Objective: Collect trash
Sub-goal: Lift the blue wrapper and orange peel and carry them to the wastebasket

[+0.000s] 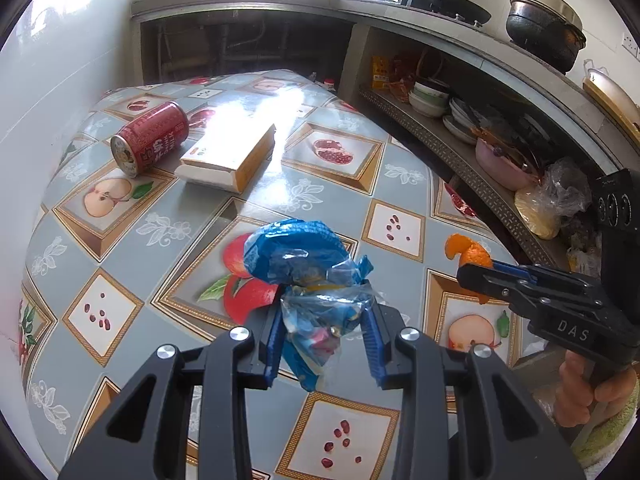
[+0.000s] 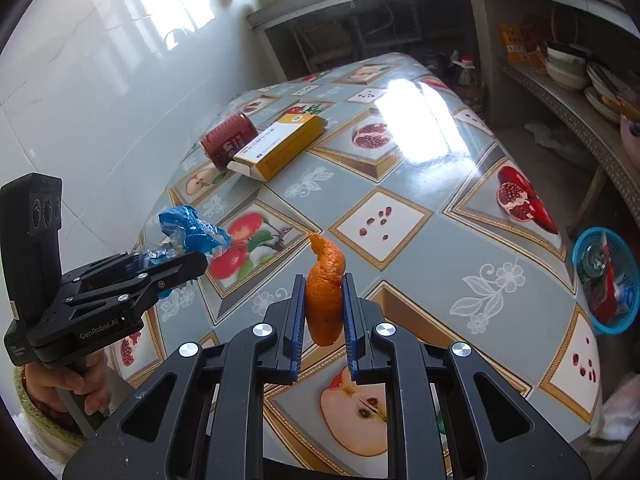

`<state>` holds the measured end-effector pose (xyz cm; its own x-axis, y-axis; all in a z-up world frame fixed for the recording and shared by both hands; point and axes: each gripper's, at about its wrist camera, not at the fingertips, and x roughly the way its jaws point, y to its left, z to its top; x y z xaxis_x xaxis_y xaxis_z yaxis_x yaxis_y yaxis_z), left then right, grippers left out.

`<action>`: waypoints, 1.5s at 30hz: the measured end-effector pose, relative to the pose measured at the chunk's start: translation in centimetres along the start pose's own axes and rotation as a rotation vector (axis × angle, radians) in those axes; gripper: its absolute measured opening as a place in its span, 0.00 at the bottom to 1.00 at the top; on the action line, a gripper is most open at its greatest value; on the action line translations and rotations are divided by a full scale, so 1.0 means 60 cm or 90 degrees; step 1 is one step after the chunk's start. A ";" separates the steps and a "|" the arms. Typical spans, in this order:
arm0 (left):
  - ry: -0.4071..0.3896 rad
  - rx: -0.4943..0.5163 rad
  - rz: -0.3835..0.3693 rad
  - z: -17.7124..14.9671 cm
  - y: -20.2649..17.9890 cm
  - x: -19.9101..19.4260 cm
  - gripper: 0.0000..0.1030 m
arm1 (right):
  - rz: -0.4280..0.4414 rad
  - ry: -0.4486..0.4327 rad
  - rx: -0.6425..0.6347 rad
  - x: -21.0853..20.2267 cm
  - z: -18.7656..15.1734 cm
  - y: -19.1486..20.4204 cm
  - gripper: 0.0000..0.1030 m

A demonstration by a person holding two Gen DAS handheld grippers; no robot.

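A cramped kitchen, sunlight pouring off white tiles, and in the middle a table (image 1: 336, 208) under a glossy oilcloth printed with apples and pomegranates. Both hands are busy at once. The left claw (image 1: 326, 334), at the bottom centre of its own view, is pinching a crumpled blue wrapper (image 1: 304, 256) with clear film bunched below it; the wad bulges between the blue pads, held clear above the cloth, so the jaws stand only partly closed around its bulk. The right claw (image 2: 324, 316) is pressed close on an orange peel (image 2: 326, 280), gripped across its thick middle with the curled tip sticking up past the fingers, also off the table. Each claw shows in the other's view: the right at the right edge, the left at the lower left. Taking one scrap in each hand looks like a way to clear two pieces in one trip. At the far right edge of the right view a blue basket (image 2: 612, 280) sits low beside the table with scraps already in it, and I would guess that is where both are bound. Still lying in the upper left of the table are a red can (image 1: 150, 138) on its side and, just beside it, a yellow-and-white box (image 1: 228, 158), neither yet touched.
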<state>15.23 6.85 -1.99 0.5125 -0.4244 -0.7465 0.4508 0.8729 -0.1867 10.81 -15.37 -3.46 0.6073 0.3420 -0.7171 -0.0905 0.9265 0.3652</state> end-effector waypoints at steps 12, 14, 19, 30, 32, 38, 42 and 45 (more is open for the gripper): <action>-0.015 0.029 -0.048 0.028 -0.064 0.002 0.32 | -0.013 -0.031 0.042 -0.053 -0.013 -0.053 0.15; -0.016 0.039 -0.058 0.036 -0.081 0.007 0.32 | -0.018 -0.038 0.051 -0.066 -0.016 -0.065 0.15; -0.013 0.071 -0.090 0.056 -0.135 0.025 0.32 | -0.039 -0.053 0.075 -0.098 -0.025 -0.108 0.15; 0.017 0.150 -0.179 0.107 -0.289 0.092 0.32 | -0.124 -0.099 0.175 -0.182 -0.058 -0.248 0.15; 0.030 0.158 -0.197 0.116 -0.316 0.109 0.32 | -0.143 -0.100 0.199 -0.195 -0.077 -0.278 0.15; 0.081 0.188 -0.246 0.142 -0.405 0.180 0.32 | -0.197 -0.071 0.290 -0.205 -0.146 -0.370 0.15; 0.130 0.201 -0.269 0.155 -0.463 0.241 0.32 | -0.224 -0.069 0.345 -0.210 -0.177 -0.430 0.15; 0.181 0.202 -0.283 0.166 -0.506 0.298 0.32 | -0.234 -0.075 0.371 -0.206 -0.183 -0.469 0.15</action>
<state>17.99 -29.63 -3.33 0.0294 -0.6125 -0.7899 0.7941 0.4942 -0.3536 -2.82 -43.95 -11.40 0.6025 -0.0272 -0.7976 0.5550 0.7324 0.3943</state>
